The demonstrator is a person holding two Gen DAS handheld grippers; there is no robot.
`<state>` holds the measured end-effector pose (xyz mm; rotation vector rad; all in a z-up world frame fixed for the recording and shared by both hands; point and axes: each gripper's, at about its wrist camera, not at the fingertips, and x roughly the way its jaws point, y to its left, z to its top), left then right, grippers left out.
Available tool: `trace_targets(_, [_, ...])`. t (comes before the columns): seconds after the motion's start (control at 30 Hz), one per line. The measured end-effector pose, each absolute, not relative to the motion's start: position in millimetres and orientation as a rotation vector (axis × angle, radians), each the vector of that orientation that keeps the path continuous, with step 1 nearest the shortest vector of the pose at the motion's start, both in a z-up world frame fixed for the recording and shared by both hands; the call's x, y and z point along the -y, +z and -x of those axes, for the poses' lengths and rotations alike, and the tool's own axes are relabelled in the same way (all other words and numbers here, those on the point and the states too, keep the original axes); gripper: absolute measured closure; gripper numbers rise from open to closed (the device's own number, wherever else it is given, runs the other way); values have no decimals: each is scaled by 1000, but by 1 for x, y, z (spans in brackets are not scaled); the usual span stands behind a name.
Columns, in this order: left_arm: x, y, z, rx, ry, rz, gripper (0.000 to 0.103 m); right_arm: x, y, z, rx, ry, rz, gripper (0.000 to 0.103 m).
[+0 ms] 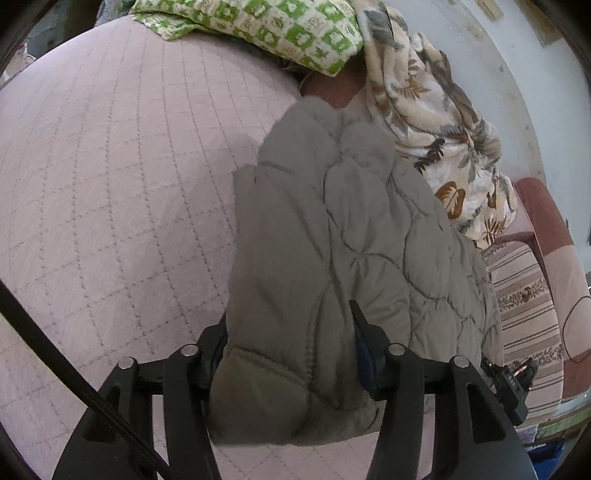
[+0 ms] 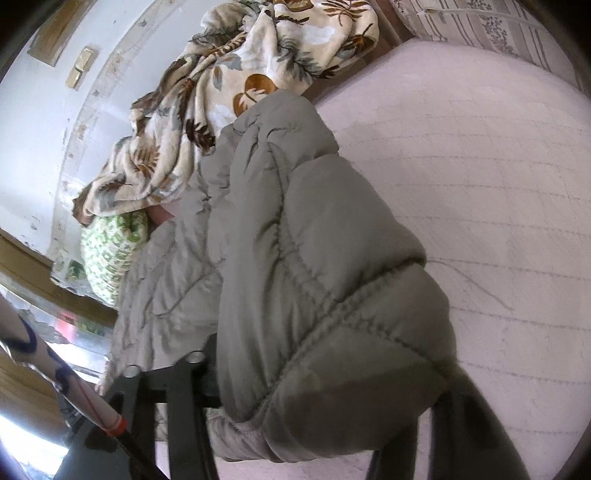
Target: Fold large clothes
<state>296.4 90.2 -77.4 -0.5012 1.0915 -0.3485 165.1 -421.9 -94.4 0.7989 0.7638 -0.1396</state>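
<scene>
**quiltfan:** Pink quilted bedspread (image 1: 110, 184) takes up most of the left wrist view, diamond stitching all over it. On top lies the big grey puffer jacket (image 1: 332, 240), bunched into a long padded heap running from the near edge toward the far side, on the right part of the bed.

**tongs_guy:** Yep, same jacket (image 2: 295, 258) fills the middle of the right wrist view, with bare bedspread (image 2: 480, 184) on its right. What's behind it?

**quiltfan:** Leaf-print blanket (image 1: 443, 129), crumpled at the far right just beside the jacket, against a whitish wall (image 1: 498, 55). Far centre has a green checked pillow (image 1: 295, 29). Striped cushion (image 1: 524, 295) sits at the right edge.

**tongs_guy:** And the tongs?

**quiltfan:** Left gripper (image 1: 291, 332) has its two fingers spread with a fat fold of the jacket's near end stuffed between them; the right finger (image 1: 365, 332) presses into the fabric. So it's pinching the jacket. Right gripper (image 2: 325, 391) is mostly buried under the padding, the jacket draped over it and between its arms. Can't tell whether it's pinching or not.
</scene>
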Motion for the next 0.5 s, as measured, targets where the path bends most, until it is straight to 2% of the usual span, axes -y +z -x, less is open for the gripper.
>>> trace_targets(0.1, [-108, -50, -290, -981, -321, 488, 47, 426, -96, -163, -770, -157, -809, 30])
trace_targets(0.17, [-123, -30, -285, -895, -278, 477, 37, 432, -95, -159, -767, -176, -828, 25])
trace_targets(0.23, [-135, -19, -282, -851, -214, 471, 35, 441, -95, -152, -756, -211, -856, 19])
trace_targets(0.37, [-134, -26, -288, -886, -193, 481, 35, 462, -86, -130, -694, -394, -864, 14])
trace_targets(0.5, [-106, -32, -292, -924, -196, 414, 35, 462, -58, -113, -599, -587, -712, 11])
